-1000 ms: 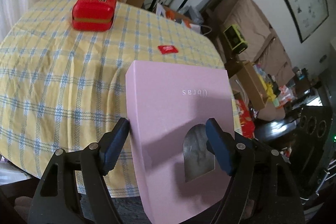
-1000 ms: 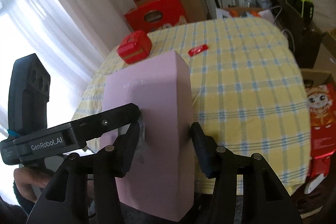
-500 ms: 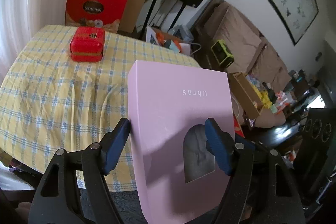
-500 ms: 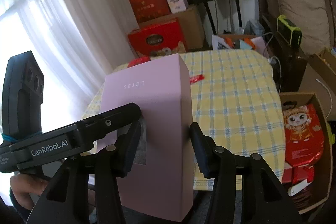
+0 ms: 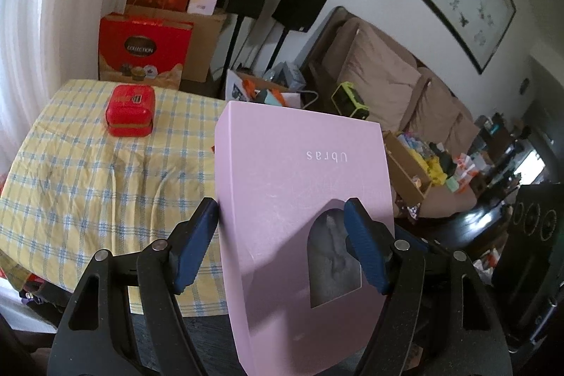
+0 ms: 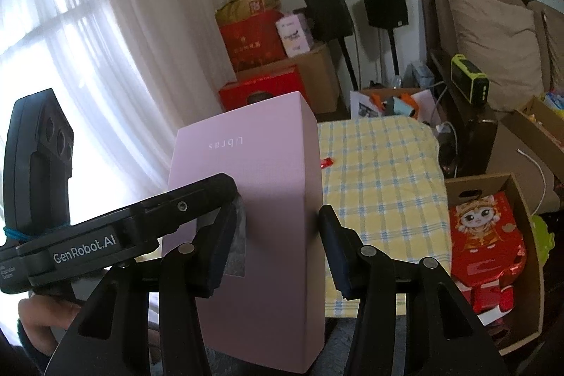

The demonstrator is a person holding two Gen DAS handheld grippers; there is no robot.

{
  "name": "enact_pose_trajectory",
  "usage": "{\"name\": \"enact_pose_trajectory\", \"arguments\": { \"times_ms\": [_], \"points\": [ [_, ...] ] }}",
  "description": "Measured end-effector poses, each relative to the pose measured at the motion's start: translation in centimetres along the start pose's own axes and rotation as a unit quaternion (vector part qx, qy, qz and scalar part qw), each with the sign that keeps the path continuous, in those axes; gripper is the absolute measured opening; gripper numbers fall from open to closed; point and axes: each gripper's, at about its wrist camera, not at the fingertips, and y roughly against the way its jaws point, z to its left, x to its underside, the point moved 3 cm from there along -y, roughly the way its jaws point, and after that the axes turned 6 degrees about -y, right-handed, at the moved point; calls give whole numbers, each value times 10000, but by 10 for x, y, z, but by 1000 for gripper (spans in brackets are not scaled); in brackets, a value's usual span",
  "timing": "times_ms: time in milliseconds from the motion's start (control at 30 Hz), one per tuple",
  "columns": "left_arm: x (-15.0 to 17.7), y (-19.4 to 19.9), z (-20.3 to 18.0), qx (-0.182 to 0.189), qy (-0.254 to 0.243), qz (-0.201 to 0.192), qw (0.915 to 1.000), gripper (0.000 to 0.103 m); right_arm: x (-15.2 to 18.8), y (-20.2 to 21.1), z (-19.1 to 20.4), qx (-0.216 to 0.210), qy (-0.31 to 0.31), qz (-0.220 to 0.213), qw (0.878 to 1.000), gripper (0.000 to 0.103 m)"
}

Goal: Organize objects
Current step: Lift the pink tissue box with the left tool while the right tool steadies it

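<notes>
Both grippers clamp the pink box (image 5: pixel 303 199), held upright in the air in front of the table's near edge; the left gripper (image 5: pixel 282 242) presses its wide face and back, the right gripper (image 6: pixel 278 235) its narrow sides; nothing looks sorted yet, I judge; a red tin (image 5: pixel 130 110) sits far back on the table (image 5: pixel 70 182), a small red packet (image 6: pixel 326 162) mid-cloth; most of the cloth lies bare for setting down.

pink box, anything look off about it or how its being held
The pink box is upside down: its "Ubras" lettering reads inverted in both views. It is held off the table, gripped by the left gripper across its wide face and the right gripper across its narrow side. No damage shows.
</notes>
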Motion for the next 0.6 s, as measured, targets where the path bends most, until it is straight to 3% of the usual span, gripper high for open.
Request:
{"name": "enact_pose_trajectory", "arguments": {
  "times_ms": [600],
  "points": [
    [-2, 24, -68, 221, -373, -198, 9989, 70, -6, 73, -14, 156, -138, -559, 9982, 49]
  ]
}}
